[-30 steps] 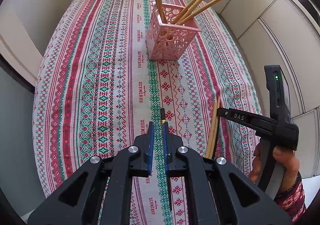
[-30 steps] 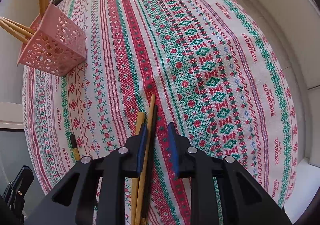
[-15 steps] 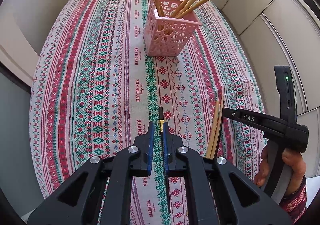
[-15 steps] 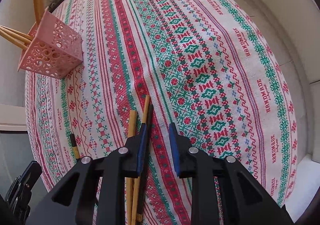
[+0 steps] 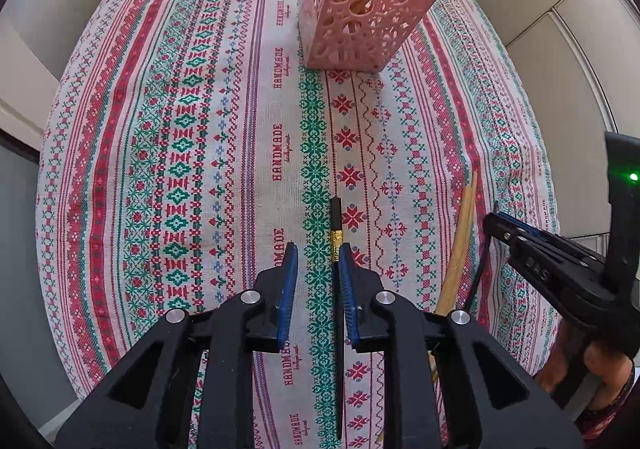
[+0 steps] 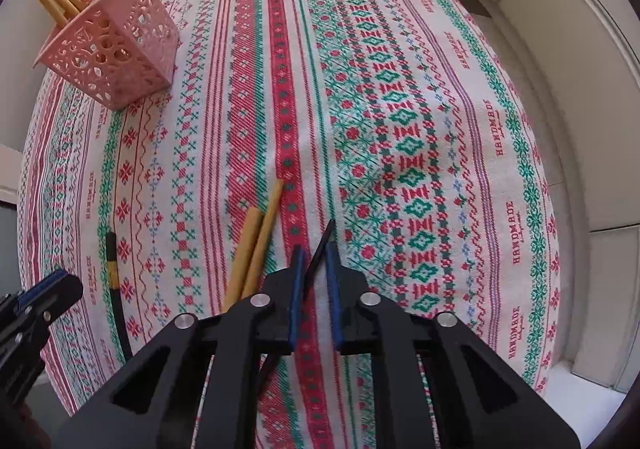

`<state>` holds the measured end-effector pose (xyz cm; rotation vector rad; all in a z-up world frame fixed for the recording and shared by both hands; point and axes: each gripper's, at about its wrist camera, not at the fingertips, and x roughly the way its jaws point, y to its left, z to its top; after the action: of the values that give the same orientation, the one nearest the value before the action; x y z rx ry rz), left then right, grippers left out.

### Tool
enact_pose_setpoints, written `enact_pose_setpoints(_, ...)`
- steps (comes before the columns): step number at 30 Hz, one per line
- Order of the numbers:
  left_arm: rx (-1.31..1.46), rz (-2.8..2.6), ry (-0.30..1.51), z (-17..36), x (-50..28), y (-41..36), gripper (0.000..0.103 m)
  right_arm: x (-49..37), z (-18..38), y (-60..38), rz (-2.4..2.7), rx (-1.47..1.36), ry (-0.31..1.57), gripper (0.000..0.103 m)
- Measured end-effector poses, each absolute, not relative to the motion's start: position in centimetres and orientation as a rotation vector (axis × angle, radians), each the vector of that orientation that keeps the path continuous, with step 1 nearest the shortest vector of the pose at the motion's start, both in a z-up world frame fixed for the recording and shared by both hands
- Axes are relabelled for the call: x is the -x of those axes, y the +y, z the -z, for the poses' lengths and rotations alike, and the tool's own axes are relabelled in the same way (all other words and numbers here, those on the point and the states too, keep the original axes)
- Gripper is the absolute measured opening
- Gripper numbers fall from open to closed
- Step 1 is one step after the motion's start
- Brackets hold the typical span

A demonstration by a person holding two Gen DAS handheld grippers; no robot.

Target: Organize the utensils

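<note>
A pink perforated basket (image 5: 362,13) holding several bamboo chopsticks stands at the far end of the patterned tablecloth; it also shows in the right wrist view (image 6: 114,49). A black chopstick with a gold band (image 5: 336,227) lies on the cloth between my left gripper's (image 5: 318,253) open jaws, beside the right finger. My right gripper (image 6: 314,253) is shut on a thin black chopstick (image 6: 320,249), which sticks out tilted above the cloth. Two bamboo chopsticks (image 6: 256,245) lie just left of it, also seen in the left wrist view (image 5: 460,245).
The patterned tablecloth (image 5: 180,129) covers the whole table. The right gripper (image 5: 560,269) and the hand holding it appear at the right edge of the left wrist view. Pale cabinet panels (image 5: 560,29) stand beyond the table's right side.
My left gripper opened and moved forward toward the basket. My right gripper shifted right, closed on the thin black chopstick and lifted it off the cloth beside the bamboo pair.
</note>
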<state>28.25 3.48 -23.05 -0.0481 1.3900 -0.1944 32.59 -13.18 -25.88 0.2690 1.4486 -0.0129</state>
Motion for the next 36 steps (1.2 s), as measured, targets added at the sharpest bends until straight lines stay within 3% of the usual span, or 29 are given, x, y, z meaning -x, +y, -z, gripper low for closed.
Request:
enact_pose_setpoints(6,0.078,0.177,1.422,24.2,-29.8,2.3,0.036,-33.0,26.2,-14.3,-0.053,-0.375,1.456,0.013)
enact_pose_setpoints(10,-0.007,0.163,1.449,25.4,-29.8,0.1,0.041,-32.2,26.0,-15.3,-0.032,-0.364,1.441,0.006)
enact_pose_setpoints(12,-0.084,0.135,1.423,25.1,-29.5,-0.9,0.029,-31.7,26.1,-15.9,-0.037,-0.403,1.431,0.004)
enact_pose_setpoints(14,-0.087,0.132,1.398,24.7,-29.4,-1.1,0.006,-31.0,26.0,-16.6,-0.056,-0.438,1.415,0.004)
enact_pose_setpoints(19,-0.006,0.167,1.312,22.4,-28.5,-0.3,0.006,-28.2,23.4,-18.3,-0.127,-0.461,1.300,0.004)
enact_pose_setpoints(29,0.080,0.290,0.842,10.5,-20.0,1.1,0.006,-20.4,12.8,-20.3,-0.243,-0.325,0.851,0.004)
enact_pose_setpoints(36,0.097,0.255,0.706,7.8,-17.3,-0.2,0.006,-20.9,9.7,-19.4,-0.255,-0.323,0.759,0.004)
